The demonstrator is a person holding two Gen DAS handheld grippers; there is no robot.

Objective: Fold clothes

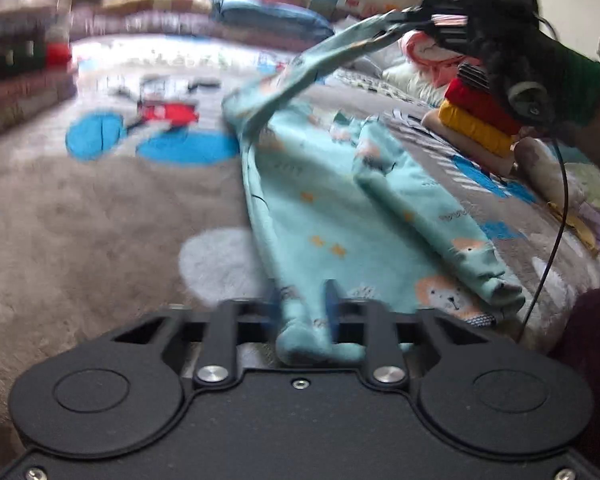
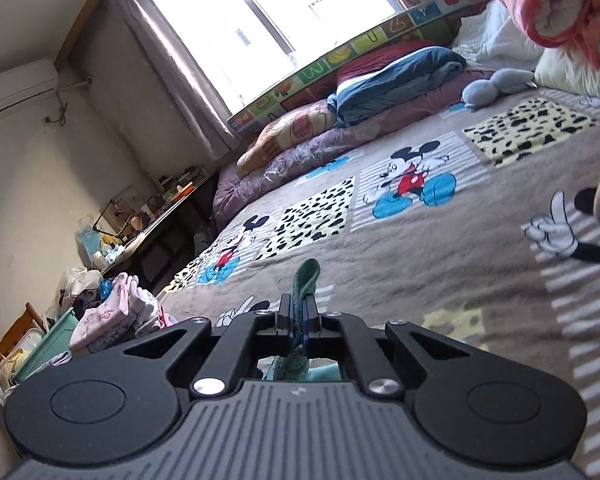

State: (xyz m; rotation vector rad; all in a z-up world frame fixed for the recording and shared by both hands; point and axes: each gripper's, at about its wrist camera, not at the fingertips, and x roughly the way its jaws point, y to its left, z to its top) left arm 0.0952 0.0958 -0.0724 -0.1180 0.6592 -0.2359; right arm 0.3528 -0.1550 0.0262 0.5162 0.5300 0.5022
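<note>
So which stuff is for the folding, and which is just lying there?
For the job:
- teal lion-print baby sleepsuit
- left gripper
- right gripper

Just lying about:
- red and yellow folded clothes
- blue pillow
- grey soft toy
- Mickey Mouse blanket

The garment (image 1: 340, 208) lies on the bed (image 1: 100, 208); folded clothes (image 1: 476, 120) are stacked right of it, pillows (image 1: 260, 16) behind it.

A light blue baby sleepsuit (image 1: 332, 208) with little lions and stars is spread on the bed. One sleeve is lifted up high.
</note>
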